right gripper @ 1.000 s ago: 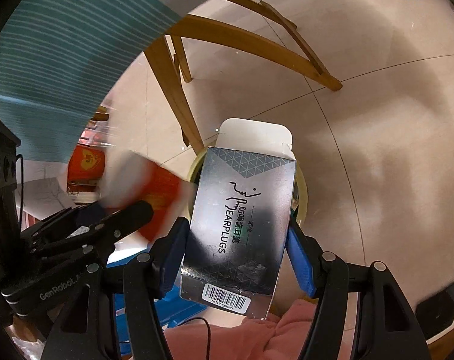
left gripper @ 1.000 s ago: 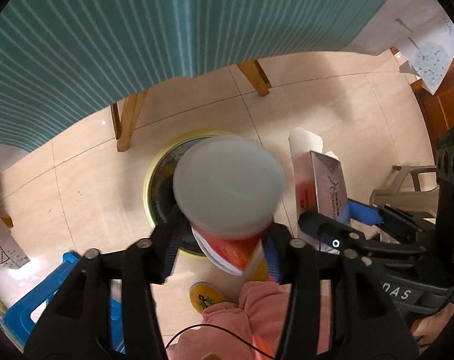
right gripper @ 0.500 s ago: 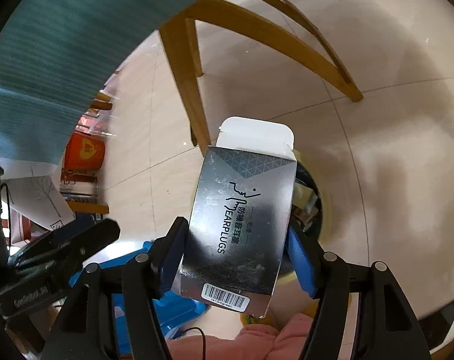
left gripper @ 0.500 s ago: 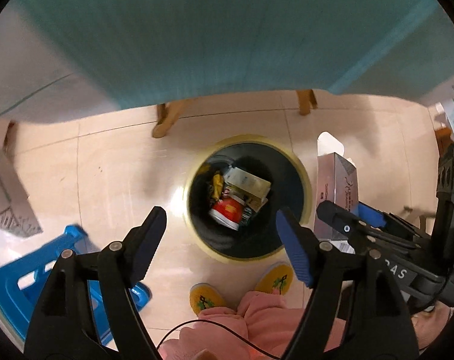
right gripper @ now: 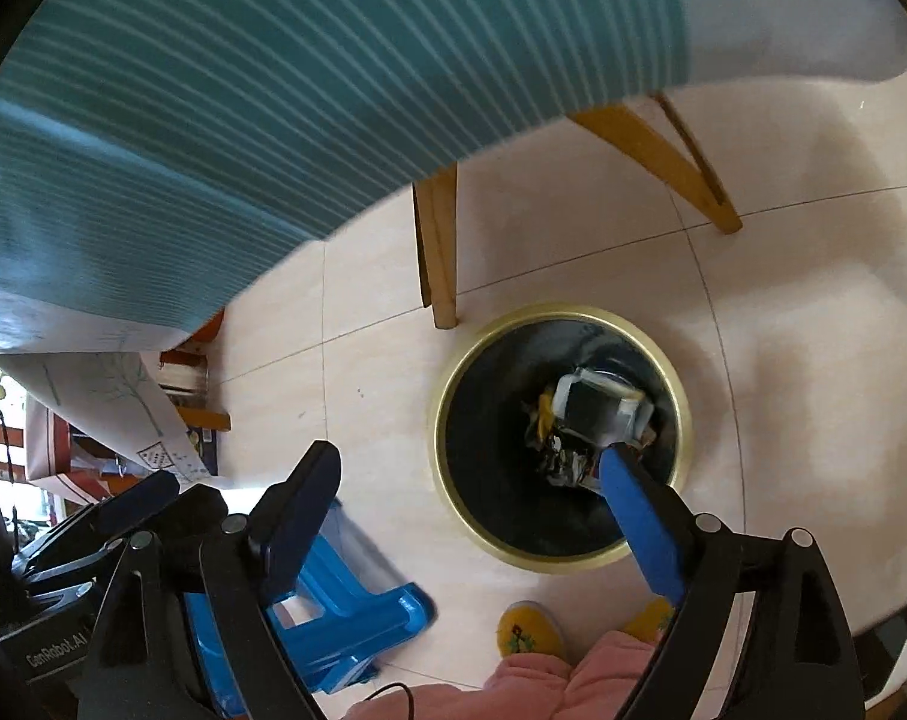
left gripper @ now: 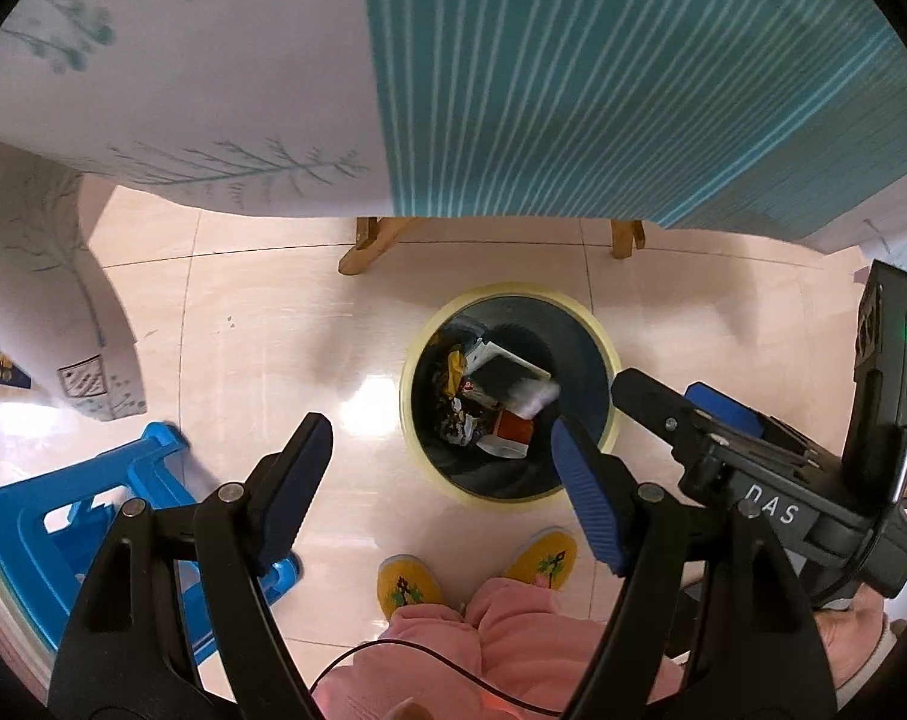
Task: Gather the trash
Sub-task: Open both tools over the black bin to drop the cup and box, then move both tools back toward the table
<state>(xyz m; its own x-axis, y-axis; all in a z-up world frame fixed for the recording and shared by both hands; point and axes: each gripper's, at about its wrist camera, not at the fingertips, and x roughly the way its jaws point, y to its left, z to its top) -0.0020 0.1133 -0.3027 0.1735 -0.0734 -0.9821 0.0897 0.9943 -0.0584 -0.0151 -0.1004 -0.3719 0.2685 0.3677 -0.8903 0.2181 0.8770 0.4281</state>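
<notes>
Both jaws have just been opening with nothing between them: the left gripper (left gripper: 441, 450) hangs released, the right gripper (right gripper: 471, 486) has dropped the earplugs box (right gripper: 600, 411) into the bin (right gripper: 681, 396) (red cup underneath), so both pieces are binned.

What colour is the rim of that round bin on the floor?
Pale yellow, around a black inside; the bin shows best in the right wrist view.

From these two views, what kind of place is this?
Probably a room in a home, perhaps a dining area: a table under a striped teal tablecloth, a tiled floor, a round trash bin, and a person's yellow slippers.
</notes>
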